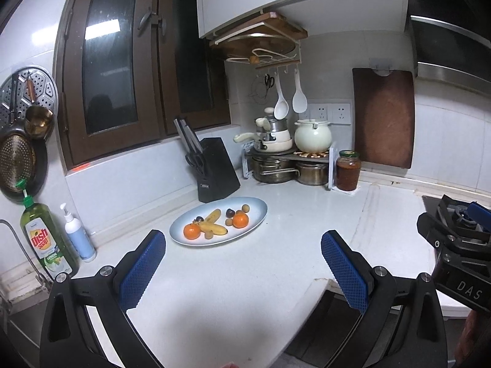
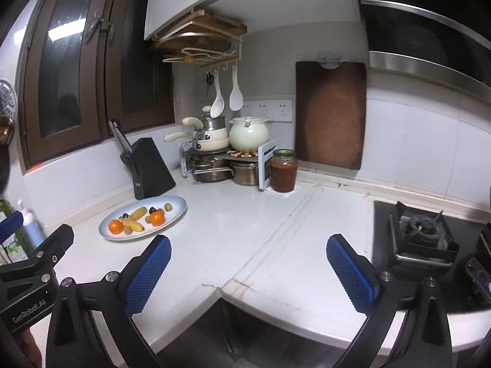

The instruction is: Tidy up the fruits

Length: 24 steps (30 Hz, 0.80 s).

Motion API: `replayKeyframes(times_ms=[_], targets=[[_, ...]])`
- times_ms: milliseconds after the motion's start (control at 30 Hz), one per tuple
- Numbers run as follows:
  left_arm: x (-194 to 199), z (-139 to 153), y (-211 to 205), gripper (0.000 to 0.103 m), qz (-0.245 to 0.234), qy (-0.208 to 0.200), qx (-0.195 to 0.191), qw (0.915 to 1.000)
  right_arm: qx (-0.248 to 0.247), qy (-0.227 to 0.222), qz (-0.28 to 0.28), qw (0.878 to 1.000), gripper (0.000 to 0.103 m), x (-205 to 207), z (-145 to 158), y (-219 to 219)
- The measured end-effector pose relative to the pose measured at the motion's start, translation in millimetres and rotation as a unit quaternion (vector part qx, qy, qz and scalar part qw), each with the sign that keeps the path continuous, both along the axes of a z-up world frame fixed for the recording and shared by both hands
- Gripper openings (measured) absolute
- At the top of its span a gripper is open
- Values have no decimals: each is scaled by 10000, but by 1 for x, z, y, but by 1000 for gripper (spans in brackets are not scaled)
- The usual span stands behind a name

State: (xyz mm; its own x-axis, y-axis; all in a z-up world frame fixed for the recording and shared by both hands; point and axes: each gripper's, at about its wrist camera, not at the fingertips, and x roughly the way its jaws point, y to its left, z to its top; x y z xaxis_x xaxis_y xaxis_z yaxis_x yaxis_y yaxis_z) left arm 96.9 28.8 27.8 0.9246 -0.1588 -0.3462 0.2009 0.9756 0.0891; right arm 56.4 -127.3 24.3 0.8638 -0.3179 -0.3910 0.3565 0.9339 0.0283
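While both grippers hang over the front of the white worktop (image 1: pixel 276 260) with their blue-padded tongs spread wide and nothing between them, every fruit in sight lies on the oval plate (image 1: pixel 254 207) near the worktop's back-left edge, just in front of the black knife block (image 1: pixel 216 170). The left gripper (image 1: pixel 242 263) faces the plate more squarely; the right gripper (image 2: pixel 248 266) points toward the bare middle, with the gas hob (image 2: pixel 420 233) at the right edge. On the plate two oranges (image 1: pixel 240 220) flank a pair of small bananas (image 1: pixel 214 224), with dark chestnut-like pieces (image 1: pixel 230 213) and small tan round fruits (image 1: pixel 245 208) scattered among them. This fits either a plate gathered and done or a mixed heap awaiting sorting; the views do not settle which. My guess at the risks: the round fruits sit loose and touching, so a pad nudging one could roll its neighbours off the shallow rim and across the smooth worktop. A hard squeeze would probably bruise a banana, and the tiny tan fruits may slip from pads this wide. A reach carried too far could knock the knife block behind.
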Motion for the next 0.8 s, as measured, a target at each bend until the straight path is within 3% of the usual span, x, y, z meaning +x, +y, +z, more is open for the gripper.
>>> replayKeyframes(times_ms=[800], targets=[[-113,6,-38,103,-216,-69,-158,9996,-31,-65,-54,10000,103,-125,7,-30]])
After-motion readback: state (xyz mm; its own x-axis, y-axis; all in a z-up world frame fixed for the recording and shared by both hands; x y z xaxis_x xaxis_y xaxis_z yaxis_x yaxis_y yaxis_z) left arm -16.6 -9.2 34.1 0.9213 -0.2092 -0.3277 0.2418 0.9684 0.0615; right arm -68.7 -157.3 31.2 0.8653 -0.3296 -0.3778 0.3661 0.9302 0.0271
